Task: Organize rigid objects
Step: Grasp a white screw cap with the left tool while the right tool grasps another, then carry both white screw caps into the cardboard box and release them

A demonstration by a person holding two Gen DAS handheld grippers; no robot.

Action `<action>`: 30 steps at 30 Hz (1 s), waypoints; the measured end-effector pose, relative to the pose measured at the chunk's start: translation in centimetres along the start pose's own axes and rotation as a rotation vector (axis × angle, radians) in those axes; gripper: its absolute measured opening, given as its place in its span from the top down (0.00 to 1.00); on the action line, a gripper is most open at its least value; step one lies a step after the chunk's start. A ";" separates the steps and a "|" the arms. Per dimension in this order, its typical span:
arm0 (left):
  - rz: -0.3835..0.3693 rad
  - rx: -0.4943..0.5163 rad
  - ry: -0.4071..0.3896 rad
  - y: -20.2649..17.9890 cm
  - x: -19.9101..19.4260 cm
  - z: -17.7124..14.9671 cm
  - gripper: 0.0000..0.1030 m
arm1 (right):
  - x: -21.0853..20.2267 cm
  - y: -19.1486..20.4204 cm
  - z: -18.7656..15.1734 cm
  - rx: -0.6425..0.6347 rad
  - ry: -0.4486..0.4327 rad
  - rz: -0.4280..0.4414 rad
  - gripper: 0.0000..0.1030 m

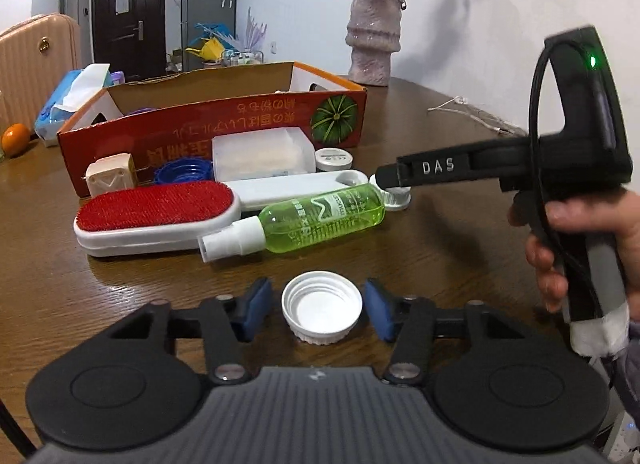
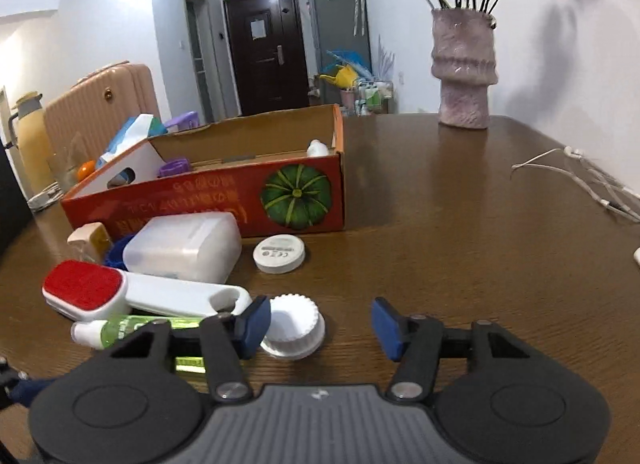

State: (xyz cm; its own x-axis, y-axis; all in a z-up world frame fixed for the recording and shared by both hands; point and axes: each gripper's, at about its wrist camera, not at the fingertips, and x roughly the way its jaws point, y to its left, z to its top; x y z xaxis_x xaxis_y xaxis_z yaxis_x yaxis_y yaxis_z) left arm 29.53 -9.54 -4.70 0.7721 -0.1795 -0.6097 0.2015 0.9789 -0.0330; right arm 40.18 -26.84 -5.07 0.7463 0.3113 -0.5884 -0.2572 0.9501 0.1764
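Crowding the red box point(image 1: 212, 132): lint brush point(image 1: 156, 216), green spray bottle point(image 1: 316, 216), white caps point(image 1: 322, 306)

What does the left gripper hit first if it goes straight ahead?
Probably the upturned white cap, already between the open left gripper fingers. Past it, the green spray bottle, though depth is uncertain.

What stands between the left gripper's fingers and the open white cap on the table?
Nothing visible. The open white cap sits mouth-up on the table, directly between the left gripper fingers, which flank it with small gaps either side.
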 end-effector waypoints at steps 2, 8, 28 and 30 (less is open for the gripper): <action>0.025 0.012 -0.004 -0.2 0.0 -0.1 0.60 | 0.1 0.0 0.1 0.002 0.006 0.013 0.46; 0.066 -0.007 -0.012 0.0 -1.0 -0.4 0.60 | 0.1 0.2 -0.2 -0.007 0.008 0.047 0.46; 0.132 -0.123 -0.178 3.8 -11.5 -3.9 0.60 | -8.3 2.6 -2.1 -0.044 -0.124 -0.168 0.64; 0.131 -0.131 -0.196 3.9 -12.5 -4.5 0.60 | -9.9 3.4 -2.8 -0.046 -0.143 -0.159 0.63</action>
State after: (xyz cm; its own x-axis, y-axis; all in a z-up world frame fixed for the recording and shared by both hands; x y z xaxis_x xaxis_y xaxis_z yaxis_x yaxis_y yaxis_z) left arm 17.97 -3.00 -0.71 0.8909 -0.0532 -0.4510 0.0222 0.9970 -0.0737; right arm 30.17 -26.73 -0.84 0.8585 0.1606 -0.4871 -0.1547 0.9866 0.0527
